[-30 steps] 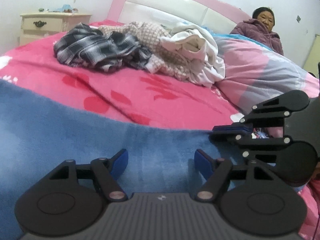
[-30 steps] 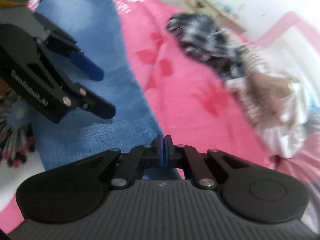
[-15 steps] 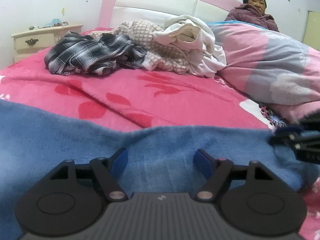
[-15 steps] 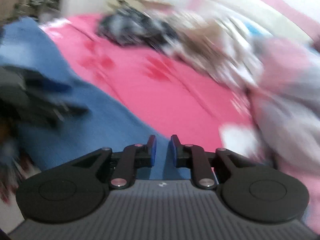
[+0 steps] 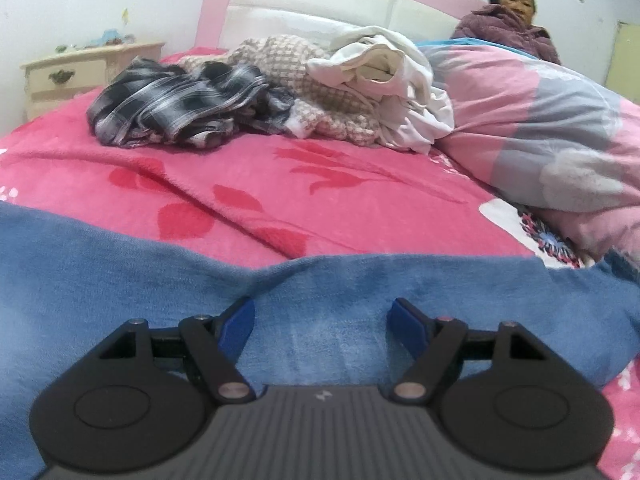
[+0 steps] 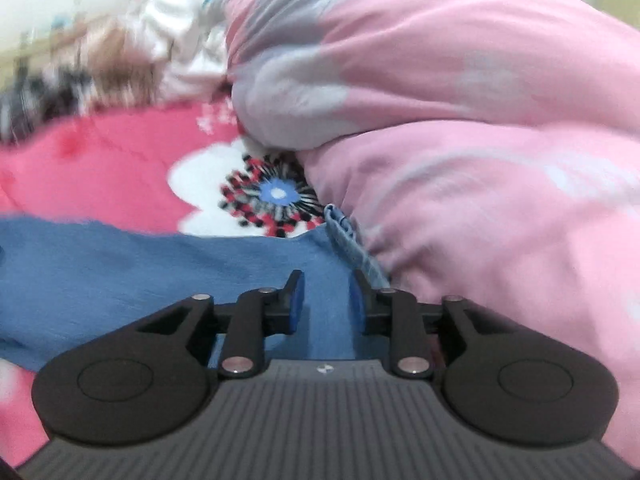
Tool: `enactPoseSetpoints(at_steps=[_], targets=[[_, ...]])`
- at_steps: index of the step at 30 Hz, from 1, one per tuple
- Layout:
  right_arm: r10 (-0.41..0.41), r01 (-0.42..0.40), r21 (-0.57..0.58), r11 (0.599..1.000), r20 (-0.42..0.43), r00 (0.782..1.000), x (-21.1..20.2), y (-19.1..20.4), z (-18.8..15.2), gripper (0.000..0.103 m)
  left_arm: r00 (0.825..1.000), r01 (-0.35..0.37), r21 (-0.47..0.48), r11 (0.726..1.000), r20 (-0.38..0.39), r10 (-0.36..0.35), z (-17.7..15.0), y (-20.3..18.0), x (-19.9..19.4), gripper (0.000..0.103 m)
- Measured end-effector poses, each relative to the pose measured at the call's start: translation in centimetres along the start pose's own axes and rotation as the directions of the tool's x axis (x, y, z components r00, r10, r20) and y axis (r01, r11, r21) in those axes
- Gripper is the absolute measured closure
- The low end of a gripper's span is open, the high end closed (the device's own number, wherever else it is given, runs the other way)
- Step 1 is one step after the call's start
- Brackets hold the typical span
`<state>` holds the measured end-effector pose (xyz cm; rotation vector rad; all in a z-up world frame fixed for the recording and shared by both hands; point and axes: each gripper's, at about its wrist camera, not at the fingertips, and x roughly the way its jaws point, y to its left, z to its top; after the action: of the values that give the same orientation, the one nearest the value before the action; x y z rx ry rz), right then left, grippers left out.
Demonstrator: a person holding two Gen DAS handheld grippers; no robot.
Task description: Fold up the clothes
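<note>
A: Why does the blue garment (image 5: 120, 280) lie flat across the pink bedspread (image 5: 320, 184)?

B: Likely spread for folding; it stretches under and ahead of both grippers.

A: And the left gripper (image 5: 322, 322)?

B: Spread wide over the cloth, pinching nothing.

A: The right gripper (image 6: 326, 300)?

B: Jaws opening, nothing between them; the garment's ribbed edge (image 6: 344, 236) lies just ahead beside the quilt (image 6: 480, 120), probably its next target.
</note>
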<state>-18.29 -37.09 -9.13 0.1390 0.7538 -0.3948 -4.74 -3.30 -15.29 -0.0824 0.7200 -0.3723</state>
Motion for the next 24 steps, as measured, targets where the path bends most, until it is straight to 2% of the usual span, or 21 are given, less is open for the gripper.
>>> enactPoseSetpoints(at_steps=[2,4,7,10,12,15,17,19,22,24], targets=[[0.083,-0.077,0.146,0.986,-0.03,0.996,-1.3,-1.0,-0.8,0.07,1.0,-0.015,-0.03,0.999,-0.001,0.015,0.7,0.2,-1.0,0.026],[0.183,-0.151,0.289,0.945,-0.086,0.979,-1.2,-1.7,-2.2,0.069,1.0,-0.011,-0.04,0.999,0.017,0.012,1.3,0.2,-2.8,0.026],[0.328,-0.227,0.485,0.845,-0.132,0.935,-0.5,-2.2,-4.6,0.068,1.0,-0.001,-0.068,0.998,-0.015,0.0,1.8,0.2,-5.4,0.026],[0.462,-0.292,0.625,0.724,-0.124,0.878,0.3,-2.0,-6.9,0.062,0.994,0.048,-0.189,0.981,-0.092,-0.066,1.5,1.6,-8.1,0.026],[0.519,-0.311,0.695,0.648,-0.104,0.848,1.0,-1.7,-8.0,0.061,0.989,0.022,-0.279,0.96,-0.132,-0.061,0.9,3.2,-9.7,0.026],[0.56,-0.326,0.761,0.56,-0.058,0.827,1.5,-1.7,-8.8,0.057,0.986,-0.086,-0.389,0.917,-0.165,0.023,-0.4,6.4,-12.3,0.026],[0.579,-0.336,0.794,0.506,-0.025,0.815,1.7,-2.0,-8.8,0.056,0.98,-0.148,-0.47,0.87,-0.191,0.064,-1.4,8.5,-13.6,0.026],[0.604,-0.34,0.827,0.449,-0.001,0.797,2.1,-2.1,-8.9,0.056,0.975,-0.187,-0.578,0.794,-0.21,0.077,-2.8,10.9,-14.5,0.026],[0.65,-0.346,0.869,0.354,0.036,0.759,2.6,-2.2,-9.5,0.056,0.978,-0.198,-0.732,0.652,-0.187,0.087,-5.3,13.6,-15.3,0.027],[0.661,-0.335,0.884,0.326,0.04,0.749,3.1,-1.6,-9.7,0.056,0.984,-0.179,-0.813,0.554,-0.151,0.096,-7.0,15.1,-15.5,0.028]])
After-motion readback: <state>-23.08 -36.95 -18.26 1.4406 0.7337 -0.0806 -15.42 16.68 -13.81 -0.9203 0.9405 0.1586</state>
